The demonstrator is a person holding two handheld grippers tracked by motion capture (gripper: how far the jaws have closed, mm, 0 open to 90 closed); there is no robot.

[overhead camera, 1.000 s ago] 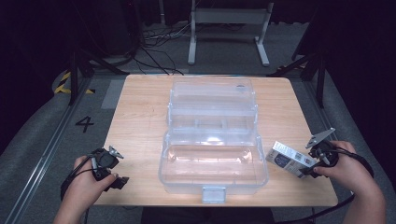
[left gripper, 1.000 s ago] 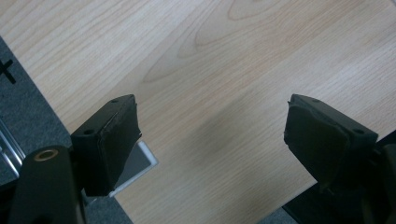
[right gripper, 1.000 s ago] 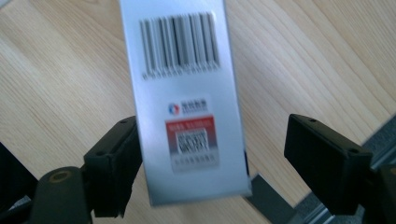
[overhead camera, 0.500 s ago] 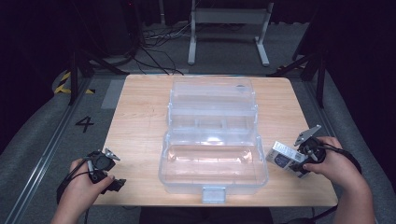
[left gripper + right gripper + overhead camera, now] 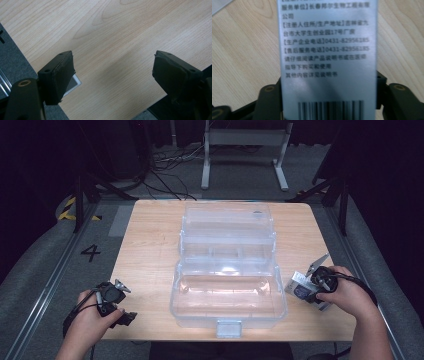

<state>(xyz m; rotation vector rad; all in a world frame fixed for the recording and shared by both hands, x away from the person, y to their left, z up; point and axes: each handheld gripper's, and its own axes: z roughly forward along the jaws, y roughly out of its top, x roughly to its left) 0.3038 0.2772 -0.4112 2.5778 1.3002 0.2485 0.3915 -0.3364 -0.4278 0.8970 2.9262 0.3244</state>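
Observation:
A small silver box [image 5: 298, 286] printed with text and a barcode lies on the wooden table [image 5: 150, 245], just right of a clear plastic organiser case [image 5: 227, 320]. My right gripper [image 5: 306, 293] is on it from the right. In the right gripper view the silver box [image 5: 327, 50] spans the whole gap of the right gripper [image 5: 328, 100]. Its jaws have just been closing and both now touch the box's sides. My left gripper [image 5: 120, 307] hovers over the table's front left corner. There the left gripper [image 5: 112, 75] stands wide open with bare wood between its jaws.
The case stands open in the table's middle, its tiers stepping up toward the back. Behind the table are a metal stand [image 5: 245, 140] and floor cables [image 5: 165, 165]. A floor mark "4" [image 5: 90, 252] and a rail [image 5: 45, 285] lie to the left.
My right hand has moved left and down onto the silver box, and its jaws have closed in on the box's sides. The left hand has stayed put.

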